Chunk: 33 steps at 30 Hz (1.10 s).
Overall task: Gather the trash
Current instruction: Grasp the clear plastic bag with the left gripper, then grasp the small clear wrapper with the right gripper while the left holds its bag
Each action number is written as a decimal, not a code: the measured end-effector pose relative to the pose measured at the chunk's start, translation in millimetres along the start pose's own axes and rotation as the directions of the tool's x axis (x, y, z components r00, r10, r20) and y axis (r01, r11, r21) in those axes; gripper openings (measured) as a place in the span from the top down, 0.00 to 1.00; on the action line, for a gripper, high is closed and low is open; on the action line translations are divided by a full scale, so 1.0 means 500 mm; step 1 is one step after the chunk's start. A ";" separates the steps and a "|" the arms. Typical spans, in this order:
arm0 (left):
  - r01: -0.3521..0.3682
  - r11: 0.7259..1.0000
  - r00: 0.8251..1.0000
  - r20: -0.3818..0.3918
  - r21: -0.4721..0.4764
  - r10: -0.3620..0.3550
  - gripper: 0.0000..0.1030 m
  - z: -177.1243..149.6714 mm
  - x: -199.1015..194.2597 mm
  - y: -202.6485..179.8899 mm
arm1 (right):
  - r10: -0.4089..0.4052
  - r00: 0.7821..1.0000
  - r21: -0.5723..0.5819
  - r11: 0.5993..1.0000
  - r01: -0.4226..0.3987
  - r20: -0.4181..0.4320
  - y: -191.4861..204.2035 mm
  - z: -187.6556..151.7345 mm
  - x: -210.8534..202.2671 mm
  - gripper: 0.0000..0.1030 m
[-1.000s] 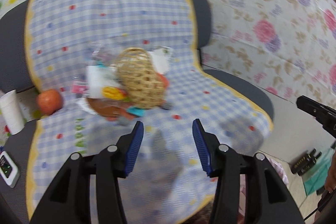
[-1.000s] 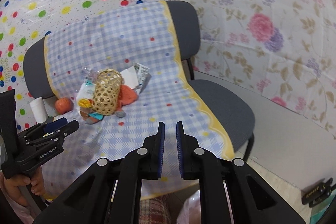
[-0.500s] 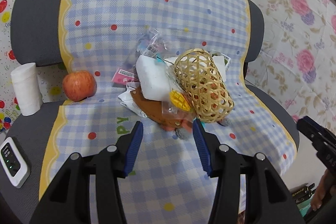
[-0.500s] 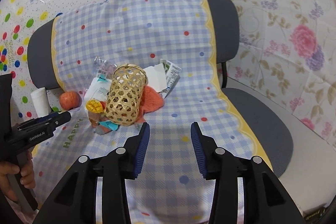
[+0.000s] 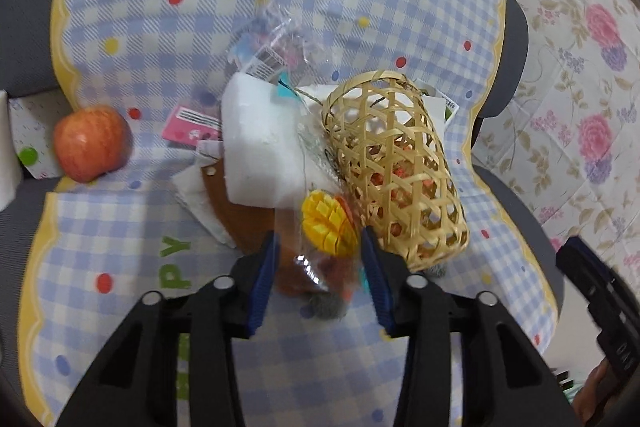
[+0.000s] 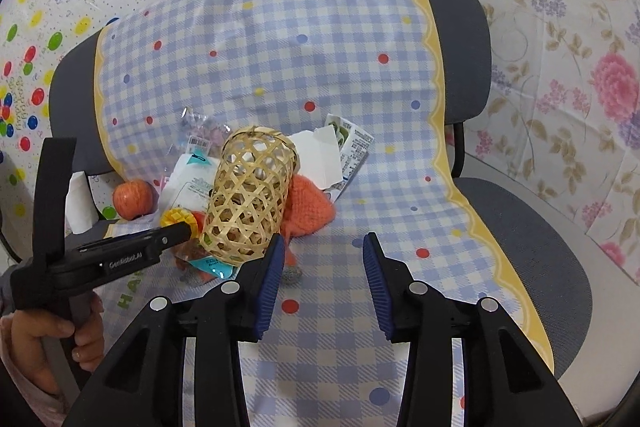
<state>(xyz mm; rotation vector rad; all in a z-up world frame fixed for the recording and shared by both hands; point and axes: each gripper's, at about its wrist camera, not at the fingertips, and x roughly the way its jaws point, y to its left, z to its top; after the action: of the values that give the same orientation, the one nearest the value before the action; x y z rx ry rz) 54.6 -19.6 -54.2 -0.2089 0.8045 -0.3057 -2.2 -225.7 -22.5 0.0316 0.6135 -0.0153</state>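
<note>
I am closing my left gripper around the mango wrapper; my right gripper is hanging part-open, empty; wicker basket is lying tipped, nothing collected.

Black plastic left gripper with blue ribbed pads and silver screws, matching right gripper, white lettering on the left gripper's side, pale pink sleeve at the wrist

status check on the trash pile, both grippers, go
Left gripper jaws just closing around mango snack wrapper, not yet pinched. Right gripper open, empty. Woven basket lies tipped across the pile, crowding the wrapper.
</note>
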 end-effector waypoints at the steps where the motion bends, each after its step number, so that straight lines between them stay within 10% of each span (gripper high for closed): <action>1: 0.011 1.000 1.000 0.001 -0.006 -0.011 0.69 0.003 0.002 0.003 | 0.002 1.000 -0.001 1.000 -0.002 -0.002 -0.001 0.000 0.001 0.60; 9: 0.027 0.997 0.994 0.106 0.070 -0.034 0.92 0.003 -0.065 -0.009 | 0.028 1.000 -0.015 0.999 -0.028 -0.004 0.019 0.008 0.009 0.59; 17: -0.042 0.992 0.967 0.254 0.119 0.010 0.92 -0.014 -0.190 0.008 | 0.060 0.998 -0.022 0.998 -0.060 -0.003 0.058 0.021 0.025 0.39; 33: -0.190 0.981 0.928 0.320 -0.039 0.193 0.92 0.006 -0.270 0.183 | 0.212 0.976 -0.096 0.972 -0.215 -0.048 0.244 0.096 0.121 0.38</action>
<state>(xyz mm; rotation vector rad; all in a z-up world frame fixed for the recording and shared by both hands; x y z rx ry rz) -13.9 112.8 11.7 -0.1797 0.4960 -0.0793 77.9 -105.9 -15.2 0.0001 0.6455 0.2253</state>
